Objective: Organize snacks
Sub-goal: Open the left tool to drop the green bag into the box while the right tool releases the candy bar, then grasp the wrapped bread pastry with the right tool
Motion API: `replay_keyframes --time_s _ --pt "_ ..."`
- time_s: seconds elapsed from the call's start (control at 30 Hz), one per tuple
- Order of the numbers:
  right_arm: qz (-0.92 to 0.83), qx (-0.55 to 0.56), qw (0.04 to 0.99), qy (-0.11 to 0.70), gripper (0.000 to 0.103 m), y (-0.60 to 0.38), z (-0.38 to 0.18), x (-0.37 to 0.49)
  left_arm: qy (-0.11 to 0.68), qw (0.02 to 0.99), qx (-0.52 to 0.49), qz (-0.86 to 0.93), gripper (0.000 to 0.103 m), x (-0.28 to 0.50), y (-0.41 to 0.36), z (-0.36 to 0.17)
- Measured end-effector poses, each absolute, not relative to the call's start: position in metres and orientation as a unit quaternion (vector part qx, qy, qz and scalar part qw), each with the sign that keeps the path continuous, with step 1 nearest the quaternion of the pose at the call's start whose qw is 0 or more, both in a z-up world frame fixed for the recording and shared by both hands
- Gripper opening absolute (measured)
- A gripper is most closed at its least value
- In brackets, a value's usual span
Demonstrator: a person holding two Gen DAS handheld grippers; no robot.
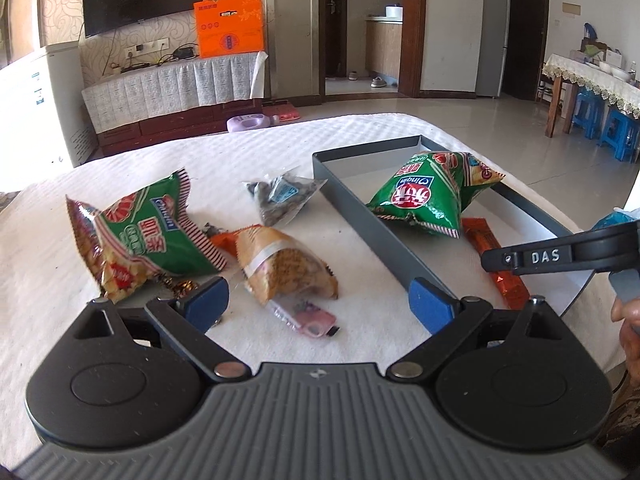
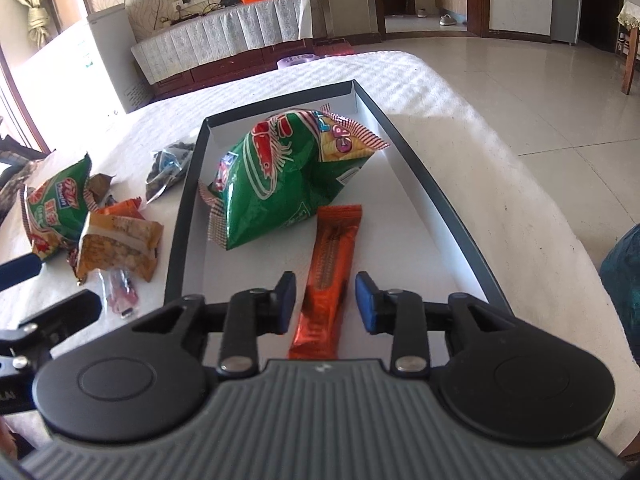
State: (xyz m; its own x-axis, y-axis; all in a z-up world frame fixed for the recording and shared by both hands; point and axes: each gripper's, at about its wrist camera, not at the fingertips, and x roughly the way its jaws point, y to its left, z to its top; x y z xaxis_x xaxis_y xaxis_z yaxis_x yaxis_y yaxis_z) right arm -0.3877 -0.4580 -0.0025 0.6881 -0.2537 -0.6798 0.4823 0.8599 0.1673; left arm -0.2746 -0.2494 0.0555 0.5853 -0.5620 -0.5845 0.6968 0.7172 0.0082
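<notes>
A grey tray [image 2: 420, 168] lies on the white tablecloth. In it are a green shrimp-chip bag [image 2: 288, 176] and an orange bar [image 2: 336, 248]. My right gripper [image 2: 326, 302] is open over the tray's near end; the bar lies between its blue pads, untouched. Left of the tray lie a second green bag [image 1: 148, 232], a dark seed packet [image 1: 280, 196], a tan cake packet [image 1: 284, 268] and a small pink packet [image 1: 308, 318]. My left gripper [image 1: 320, 304] is wide open and empty, just short of the tan and pink packets.
The tray's near left wall [image 1: 372, 232] runs beside my left gripper's right pad. The table edge [image 2: 520, 200] drops to a tiled floor on the right. Beyond stand a TV cabinet [image 1: 172, 84] and a white freezer [image 1: 36, 104].
</notes>
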Motion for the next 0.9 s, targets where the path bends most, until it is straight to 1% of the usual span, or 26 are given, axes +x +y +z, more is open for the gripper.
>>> replay_keyframes --time_s 0.03,0.07,0.27,0.43,0.7,0.9 --pt "-0.203 0.166 0.905 0.334 0.042 -0.457 -0.001 -0.390 0.283 0.883 0.118 -0.354 0.098 -0.275 -0.247 0.056" --pt "-0.202 0.165 0.907 0.332 0.043 -0.456 0.001 -0.393 0.284 0.884 0.117 -0.351 0.098 -0.277 -0.245 0.055" --pt "-0.188 0.160 0.924 0.293 0.043 -0.446 0.018 -0.410 0.287 0.890 0.113 -0.335 0.098 -0.278 -0.235 0.055" --pt "-0.157 0.120 0.944 0.264 0.043 -0.429 0.032 -0.415 0.289 0.894 0.110 -0.323 0.098 -0.274 -0.225 0.055" --pt "-0.089 0.065 0.959 0.262 0.043 -0.393 0.039 -0.400 0.291 0.904 0.099 -0.297 0.098 -0.262 -0.206 0.053" --pt "-0.048 0.060 0.960 0.269 0.043 -0.371 0.037 -0.383 0.296 0.918 0.075 -0.252 0.098 -0.246 -0.185 0.055"
